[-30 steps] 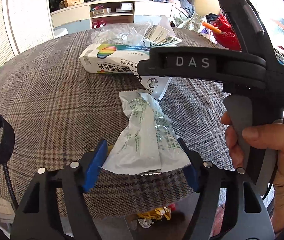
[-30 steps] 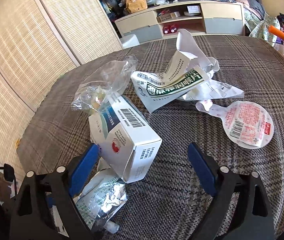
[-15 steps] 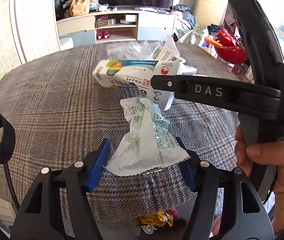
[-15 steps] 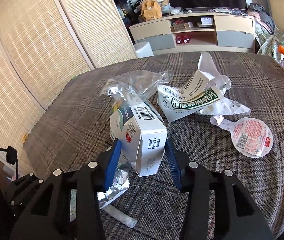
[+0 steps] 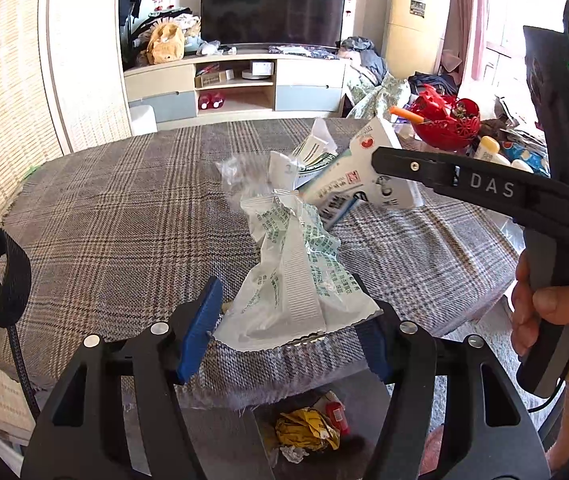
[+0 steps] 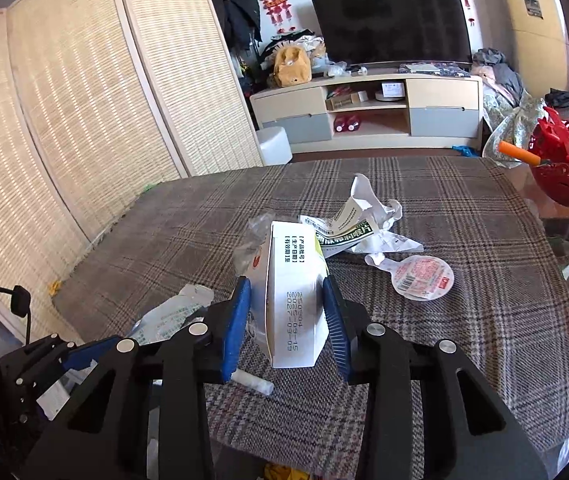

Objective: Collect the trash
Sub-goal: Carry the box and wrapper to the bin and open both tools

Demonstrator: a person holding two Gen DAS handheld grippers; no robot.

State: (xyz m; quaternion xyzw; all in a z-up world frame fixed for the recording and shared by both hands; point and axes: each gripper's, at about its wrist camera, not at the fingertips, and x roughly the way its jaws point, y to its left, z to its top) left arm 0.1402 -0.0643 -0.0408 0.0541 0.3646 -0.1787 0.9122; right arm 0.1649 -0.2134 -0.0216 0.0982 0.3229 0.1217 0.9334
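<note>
Since a second ago the right gripper [image 6: 286, 322] has gone from spread wide around the box [image 6: 290, 296] to clenched on it, and the box has come up off the table [image 6: 484, 320]; both views have also risen, showing more of the room.

Largest first: the plaid-covered table stretches ahead of both grippers and bears the remaining litter. Beyond the right gripper lie crumpled paper [image 6: 358, 224] and, ahead to its right, a round foil lid [image 6: 422, 278]; clear plastic [image 6: 256, 226] sits just behind the box.

The box is pinched across its narrow width between the blue pads [image 6: 236, 320], an end face with printed dates towards the camera. Its long axis runs forward and away from the gripper; in the left view it tilts up, far end higher. Gripping the short dimension probably suits the jaw span and keeps the carton from twisting.

The left gripper [image 5: 288, 334] has the white packet [image 5: 296, 276] between its jaws at the near table edge. Its wide serrated end spans pad to pad and its crumpled neck points away, towards the box. The left pad seems to touch the packet's corner, but whether it is truly clamped I cannot tell.

Below the table edge, under the left gripper, lies yellow and red rubbish [image 5: 308, 428], apparently where the trash is being dropped.
</note>
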